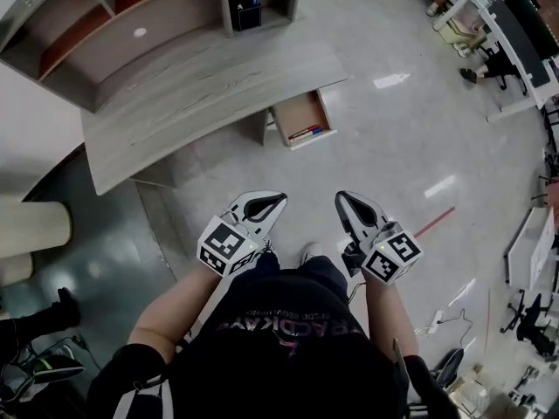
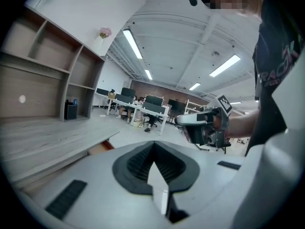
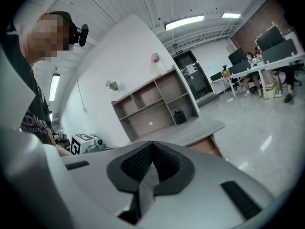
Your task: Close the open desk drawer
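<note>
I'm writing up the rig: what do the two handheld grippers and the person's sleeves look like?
The left gripper and right gripper match: pale grey-white shells tapering to a point, black ribbed pads lining a teardrop hollow, a cube of black-and-white square markers behind. The person wears a black short-sleeved T-shirt with pinkish lettering.

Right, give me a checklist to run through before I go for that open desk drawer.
1. Drawer in sight, pulled out from under the desk: ok.
2. Left gripper shut, nothing between its jaws: ok.
3. Right gripper shut, nothing between its jaws: ok.
4. A gripper touching the drawer front: not ok, both are well short of it.
5. Red and blue items lying below the drawer's rim: cannot tell.
</note>
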A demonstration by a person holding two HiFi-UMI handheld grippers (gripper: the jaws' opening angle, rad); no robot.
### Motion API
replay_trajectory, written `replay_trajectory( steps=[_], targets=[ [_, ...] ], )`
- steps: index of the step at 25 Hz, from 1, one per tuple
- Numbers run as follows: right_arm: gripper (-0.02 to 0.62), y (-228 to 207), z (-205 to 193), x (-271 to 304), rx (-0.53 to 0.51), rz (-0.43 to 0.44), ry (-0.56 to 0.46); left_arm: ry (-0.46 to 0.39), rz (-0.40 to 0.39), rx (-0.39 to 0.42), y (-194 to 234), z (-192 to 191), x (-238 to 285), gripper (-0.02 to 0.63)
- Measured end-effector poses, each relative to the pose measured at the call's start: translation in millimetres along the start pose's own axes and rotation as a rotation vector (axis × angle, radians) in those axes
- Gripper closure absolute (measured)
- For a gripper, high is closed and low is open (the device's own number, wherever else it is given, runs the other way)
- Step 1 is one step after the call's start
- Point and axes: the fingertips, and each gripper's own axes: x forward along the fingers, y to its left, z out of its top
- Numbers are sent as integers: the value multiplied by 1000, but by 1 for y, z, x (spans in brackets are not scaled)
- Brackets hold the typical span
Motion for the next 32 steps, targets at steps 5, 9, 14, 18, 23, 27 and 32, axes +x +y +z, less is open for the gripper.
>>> replay_trajectory(
  steps=[5, 9, 14, 18, 23, 27, 32],
  targets=[
    [578, -30, -1, 19, -49, -22, 31, 0, 66, 14, 22, -11, 4, 595],
    [578, -60, -4, 32, -67, -19, 47, 2, 133, 7, 36, -25, 15, 595],
    [578, -98, -10, 44, -53, 17, 71, -23, 216, 31, 42, -23, 35, 595],
    [578, -129, -10, 59, -60, 48, 105, -47, 315, 35, 55, -24, 53, 595],
    [576, -172, -15, 74, -130, 92, 161, -56, 464, 16, 79, -40, 80, 594],
    [521, -209, -29, 89, -174, 136, 216, -64, 546, 21, 99, -56, 102, 578],
    [455, -251, -63, 109, -294, 158, 319, 11, 595, -8, 115, -99, 127, 463]
  ],
)
